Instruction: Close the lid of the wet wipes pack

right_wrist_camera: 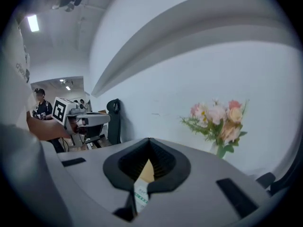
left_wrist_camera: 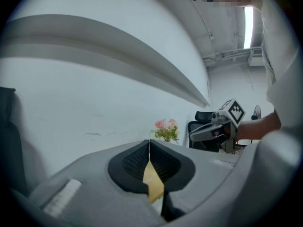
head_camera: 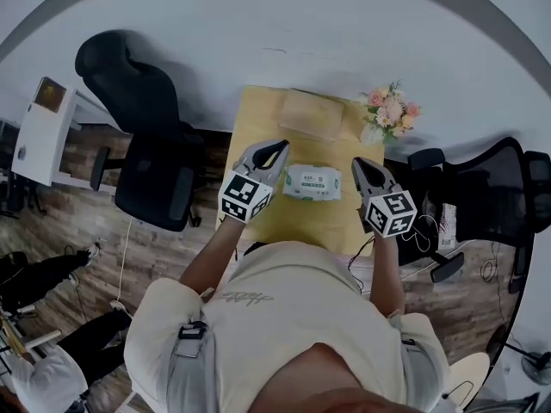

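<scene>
On the left gripper [left_wrist_camera: 149,144] the jaws meet at their tips with nothing between them. The right gripper [right_wrist_camera: 149,142] has its jaws pressed together the same way, also empty. Both are held over the small yellow wooden table [head_camera: 258,119]. Between them lies the white-and-green soft wet wipes pack [head_camera: 312,181], flat near the table's middle. A bouquet of pink and cream flowers [head_camera: 392,110] stands at the far right corner.

White soft-plastic wet wipes pack with green print [head_camera: 312,181]: one
Grey hand-held grippers with marker cubes: two (left gripper [head_camera: 277,151], right gripper [head_camera: 358,165])
Yellow wooden table [head_camera: 258,119]: one
Pink-and-cream flower bunch [head_camera: 392,110]: one
Black swivel office chairs: two, one at the table's left [head_camera: 151,175], one at its right [head_camera: 491,188]
Pale tan flat pad [head_camera: 310,114]: one
White cabinet [head_camera: 43,136]: one
</scene>
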`<move>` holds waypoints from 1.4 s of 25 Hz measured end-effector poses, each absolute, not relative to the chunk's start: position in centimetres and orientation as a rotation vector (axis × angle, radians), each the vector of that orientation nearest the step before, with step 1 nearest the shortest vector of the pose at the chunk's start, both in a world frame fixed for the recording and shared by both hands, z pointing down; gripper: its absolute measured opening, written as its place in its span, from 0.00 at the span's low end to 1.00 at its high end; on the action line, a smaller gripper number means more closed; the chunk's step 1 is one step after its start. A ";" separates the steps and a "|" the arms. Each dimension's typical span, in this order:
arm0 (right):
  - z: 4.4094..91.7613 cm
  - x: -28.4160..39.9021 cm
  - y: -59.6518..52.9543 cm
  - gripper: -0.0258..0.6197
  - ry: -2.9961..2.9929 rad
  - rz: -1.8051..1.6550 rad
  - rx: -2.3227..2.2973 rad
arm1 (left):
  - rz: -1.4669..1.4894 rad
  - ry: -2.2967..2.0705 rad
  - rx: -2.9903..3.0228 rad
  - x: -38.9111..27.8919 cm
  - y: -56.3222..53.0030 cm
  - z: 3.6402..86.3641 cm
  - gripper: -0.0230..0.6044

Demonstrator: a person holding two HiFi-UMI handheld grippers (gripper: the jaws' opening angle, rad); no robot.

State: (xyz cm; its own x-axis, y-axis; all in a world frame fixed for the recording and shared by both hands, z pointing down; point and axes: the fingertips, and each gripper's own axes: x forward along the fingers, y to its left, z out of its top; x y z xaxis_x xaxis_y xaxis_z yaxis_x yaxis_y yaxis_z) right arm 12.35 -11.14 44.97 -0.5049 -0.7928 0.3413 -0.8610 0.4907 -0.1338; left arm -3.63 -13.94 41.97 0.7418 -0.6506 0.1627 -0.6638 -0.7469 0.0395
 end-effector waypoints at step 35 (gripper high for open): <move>28.9 12.0 -12.2 0.04 -2.582 -0.112 1.545 | -0.037 -1.170 3.033 -2.5 -15.4 28.8 0.07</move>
